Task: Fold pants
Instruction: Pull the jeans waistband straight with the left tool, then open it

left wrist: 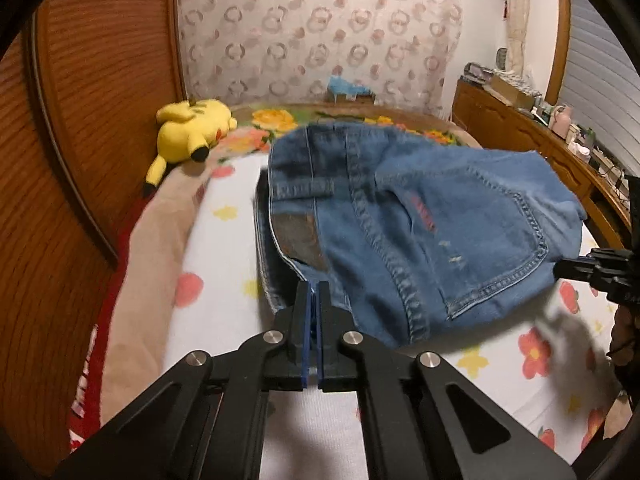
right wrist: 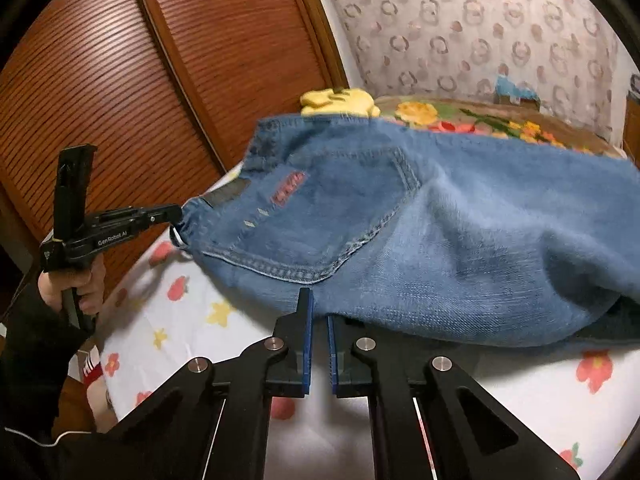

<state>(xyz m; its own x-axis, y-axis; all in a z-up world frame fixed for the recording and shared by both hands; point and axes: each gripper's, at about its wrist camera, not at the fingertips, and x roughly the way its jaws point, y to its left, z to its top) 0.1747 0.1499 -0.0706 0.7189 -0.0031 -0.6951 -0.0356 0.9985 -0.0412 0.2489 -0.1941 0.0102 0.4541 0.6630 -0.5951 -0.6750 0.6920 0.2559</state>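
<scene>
Blue denim pants [left wrist: 420, 216] are held above a flowered bedsheet [left wrist: 224, 248], seat side up with a back pocket showing. My left gripper [left wrist: 314, 286] is shut on the waistband edge near the brown leather patch. It also shows in the right wrist view [right wrist: 176, 212], pinching the waistband corner. My right gripper [right wrist: 319, 306] is shut on the pants' [right wrist: 440, 220] near edge below the pocket; the right finger is partly under the cloth. Its tip shows in the left wrist view [left wrist: 560, 268] at the pants' right edge.
A yellow plush toy [left wrist: 192, 128] lies at the bed's far left by the wooden slatted wardrobe doors [left wrist: 92, 92]. A flowered blanket [left wrist: 280, 120] lies at the bed's head. A wooden dresser [left wrist: 520, 128] with clutter stands at the right.
</scene>
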